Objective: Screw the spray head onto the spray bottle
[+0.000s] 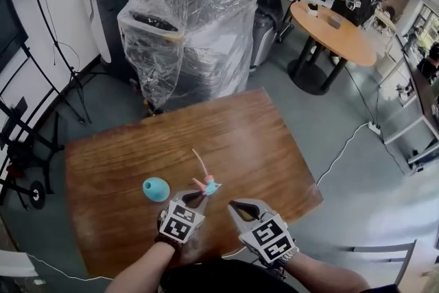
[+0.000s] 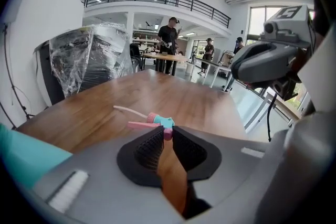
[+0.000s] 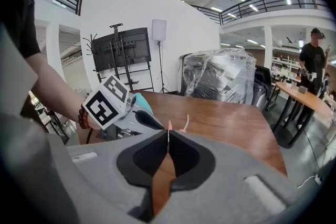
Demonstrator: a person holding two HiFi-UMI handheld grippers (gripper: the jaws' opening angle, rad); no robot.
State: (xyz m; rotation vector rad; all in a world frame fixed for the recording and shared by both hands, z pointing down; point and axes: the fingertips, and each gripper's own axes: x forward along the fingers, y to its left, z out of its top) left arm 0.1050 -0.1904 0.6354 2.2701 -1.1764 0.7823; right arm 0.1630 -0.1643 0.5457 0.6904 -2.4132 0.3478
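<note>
One spray head (image 1: 206,184), pink and teal with a thin tube, is pinched at the tips of the left gripper (image 1: 197,195), whose jaws are narrow on it. One teal spray bottle (image 1: 156,189) is on the counter (image 1: 260,141), just beside this gripper on its left. The right gripper (image 1: 236,206) is closed on nothing, near the head on the other side.

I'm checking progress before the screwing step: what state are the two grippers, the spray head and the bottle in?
left gripper: shut on the pink end of the spray head.
right gripper: shut, nothing between its jaws.
spray head: off the bottle, held by the left gripper, tube pointing away from it.
bottle: on the table, no head on it, no gripper touching it.
</note>
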